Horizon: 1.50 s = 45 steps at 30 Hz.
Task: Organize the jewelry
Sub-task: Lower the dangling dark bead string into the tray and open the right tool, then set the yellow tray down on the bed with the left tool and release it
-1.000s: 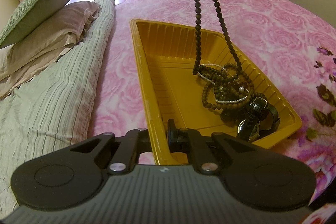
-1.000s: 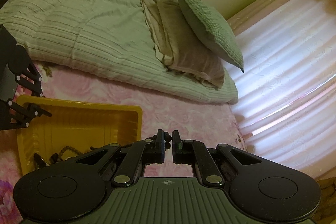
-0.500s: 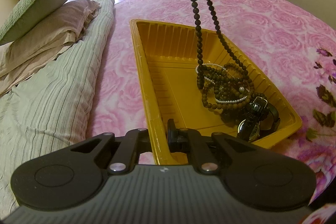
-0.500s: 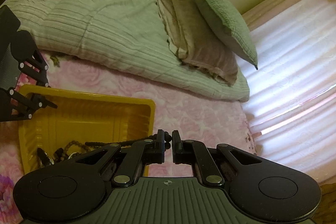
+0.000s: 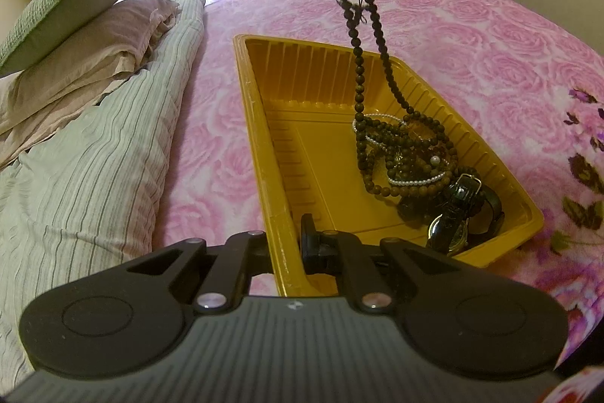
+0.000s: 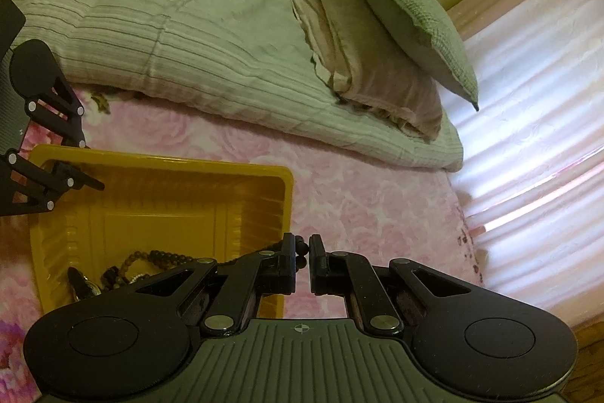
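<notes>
Only the left view shows the wristwatch (image 5: 458, 214) in the yellow tray (image 5: 260, 123), whose rim is pinched by the left tool (image 5: 292, 244). The bead necklace (image 5: 360, 63) is pinched by the right tool (image 6: 301, 253) above the pink bed (image 5: 472, 36).

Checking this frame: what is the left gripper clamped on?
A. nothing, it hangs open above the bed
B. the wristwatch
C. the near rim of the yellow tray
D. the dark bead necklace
C. The left gripper is shut on the wall of the yellow tray; the right gripper holds the dark bead necklace.
</notes>
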Each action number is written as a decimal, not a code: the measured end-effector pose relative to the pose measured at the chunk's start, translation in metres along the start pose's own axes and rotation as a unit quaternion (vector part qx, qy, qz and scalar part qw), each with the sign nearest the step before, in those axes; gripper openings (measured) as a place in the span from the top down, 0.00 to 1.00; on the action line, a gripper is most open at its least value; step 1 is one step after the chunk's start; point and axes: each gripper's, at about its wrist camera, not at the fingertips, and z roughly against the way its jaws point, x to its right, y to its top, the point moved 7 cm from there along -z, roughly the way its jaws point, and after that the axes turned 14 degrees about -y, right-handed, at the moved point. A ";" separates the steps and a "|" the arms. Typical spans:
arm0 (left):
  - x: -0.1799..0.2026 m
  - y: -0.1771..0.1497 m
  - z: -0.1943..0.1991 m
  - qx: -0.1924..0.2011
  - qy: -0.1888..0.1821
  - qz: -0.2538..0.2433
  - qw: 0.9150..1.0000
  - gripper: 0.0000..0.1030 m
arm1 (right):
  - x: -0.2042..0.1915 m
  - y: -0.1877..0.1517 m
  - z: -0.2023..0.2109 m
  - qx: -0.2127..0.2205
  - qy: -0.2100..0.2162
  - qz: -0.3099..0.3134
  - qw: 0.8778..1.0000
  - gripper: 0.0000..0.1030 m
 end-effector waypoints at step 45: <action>-0.031 -0.021 -0.013 0.008 -0.064 0.074 0.995 0.92 | -0.043 -0.178 0.077 -0.108 0.033 -0.536 0.837 0.42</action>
